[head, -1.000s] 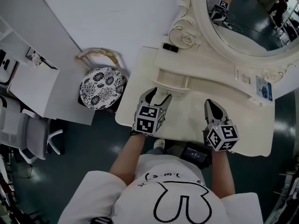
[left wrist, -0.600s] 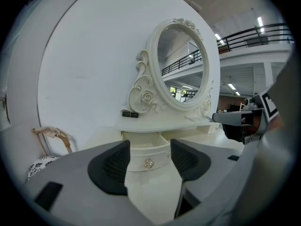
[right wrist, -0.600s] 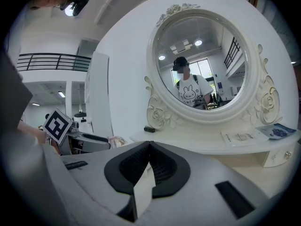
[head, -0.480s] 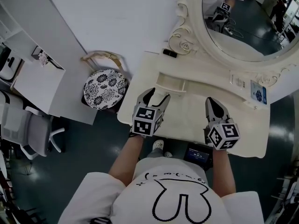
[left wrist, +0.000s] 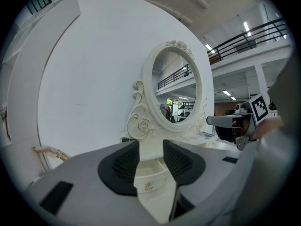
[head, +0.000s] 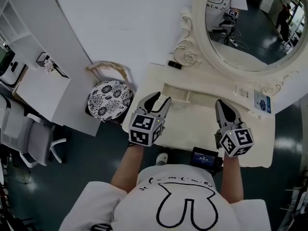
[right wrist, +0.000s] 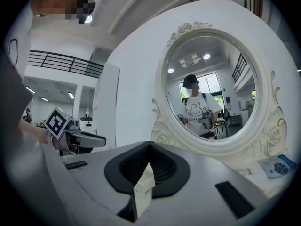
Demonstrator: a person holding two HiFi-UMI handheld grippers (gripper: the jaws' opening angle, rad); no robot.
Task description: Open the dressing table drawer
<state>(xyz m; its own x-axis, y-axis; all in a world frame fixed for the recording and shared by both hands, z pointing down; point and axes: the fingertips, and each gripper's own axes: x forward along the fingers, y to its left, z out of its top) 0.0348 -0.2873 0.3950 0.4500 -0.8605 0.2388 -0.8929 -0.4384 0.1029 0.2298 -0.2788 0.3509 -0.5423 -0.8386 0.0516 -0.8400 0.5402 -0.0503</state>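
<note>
The cream dressing table (head: 197, 125) carries an oval mirror (head: 240, 28). Its small top drawer (head: 179, 93) stands pulled out. In the left gripper view the drawer (left wrist: 153, 175) and its crystal knob (left wrist: 148, 187) show through the jaws, some way beyond them. My left gripper (head: 160, 99) hangs above the table's front left, just short of the drawer. Its jaws (left wrist: 150, 147) are closing with nothing between the pads. Over the table's front right, my right gripper (head: 223, 104) is shut and empty, its tips meeting (right wrist: 149, 146).
A round stool (head: 109, 100) with a black-and-white flower pattern stands left of the table. A white desk (head: 43, 88) and an office chair (head: 29, 138) are further left. A small black item (head: 174, 65) and a blue card (head: 260, 101) lie on the table top.
Both grippers have risen above the table top and look larger. The left gripper's tips have drawn back from the drawer front, and its jaws look narrower.
</note>
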